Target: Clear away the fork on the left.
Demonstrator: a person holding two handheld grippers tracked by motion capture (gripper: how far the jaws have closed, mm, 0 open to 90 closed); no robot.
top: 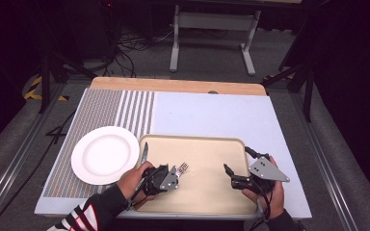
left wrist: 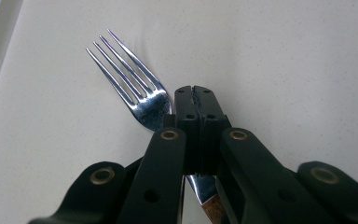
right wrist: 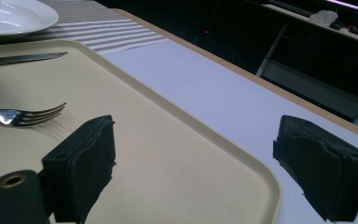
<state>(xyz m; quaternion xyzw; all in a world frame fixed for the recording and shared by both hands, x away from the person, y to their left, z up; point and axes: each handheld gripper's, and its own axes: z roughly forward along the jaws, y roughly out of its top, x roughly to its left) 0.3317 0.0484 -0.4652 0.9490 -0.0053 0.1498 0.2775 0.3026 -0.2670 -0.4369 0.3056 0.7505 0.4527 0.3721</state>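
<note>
A silver fork (left wrist: 135, 79) sticks out to the left of my left gripper (left wrist: 196, 91), whose pads are pressed together over its neck; the handle shows below the jaws. From above, the left gripper (top: 175, 173) sits over the left half of the beige tray (top: 207, 144), with the fork tines (top: 183, 167) pointing out past it. In the right gripper view the fork (right wrist: 25, 114) hangs a little above the tray (right wrist: 168, 154), casting a shadow. My right gripper (top: 231, 175) stands open near the tray's right side, and nothing lies between the right gripper (right wrist: 193, 158) pads.
A table knife (top: 145, 151) lies along the tray's left edge. A white plate (top: 105, 154) rests on the striped mat (top: 125, 108) left of the tray. Pale blue tabletop (top: 212, 113) stretches behind the tray to a wooden far edge.
</note>
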